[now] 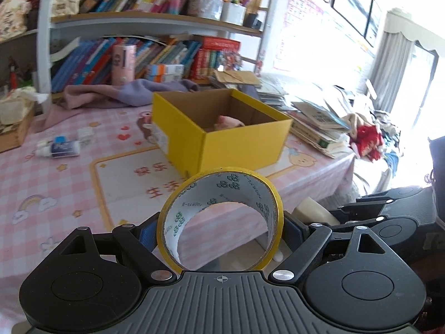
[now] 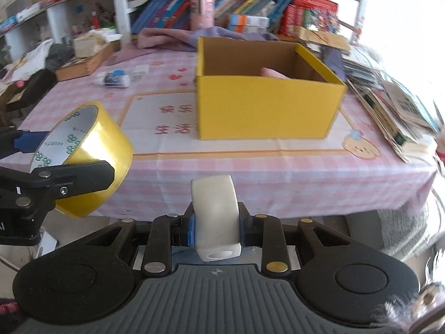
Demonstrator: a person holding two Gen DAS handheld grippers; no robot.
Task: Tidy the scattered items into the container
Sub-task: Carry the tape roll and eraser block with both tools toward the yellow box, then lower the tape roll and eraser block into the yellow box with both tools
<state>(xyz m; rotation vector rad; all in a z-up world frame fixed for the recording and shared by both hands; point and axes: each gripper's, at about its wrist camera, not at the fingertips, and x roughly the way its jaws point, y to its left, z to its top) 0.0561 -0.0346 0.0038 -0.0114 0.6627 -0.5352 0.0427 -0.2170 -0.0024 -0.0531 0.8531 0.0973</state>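
Left wrist view: the left gripper (image 1: 221,229) is clamped on a yellow tape roll (image 1: 219,217), its blue pads pressing the roll's two sides, the roll's open core facing the camera. It is held in the air off the near edge of the table (image 1: 55,194), which has a pink checked cloth. Beyond the roll, the yellow box (image 1: 222,128) stands open on the table, with a pink item (image 1: 229,122) lying inside on its floor. Left of the box, well apart from it, a small tube (image 1: 59,149) lies on the cloth with a small white block (image 1: 86,135) just behind it. At the lower right, the right gripper (image 1: 389,217) shows beside this one, with a pale object at its tip.

Right wrist view: the right gripper (image 2: 215,228) is closed on a white block (image 2: 215,214), which stands upright between the pads and has a round hole in its near face. It too is off the table's near edge, with the box (image 2: 267,105) straight ahead. The left gripper (image 2: 55,161) enters from the left, holding the tape roll (image 2: 83,156) at about the same height, the two loads near but apart. The tube (image 2: 115,79) lies at the far left of the cloth. Books (image 2: 389,105) are stacked right of the box.
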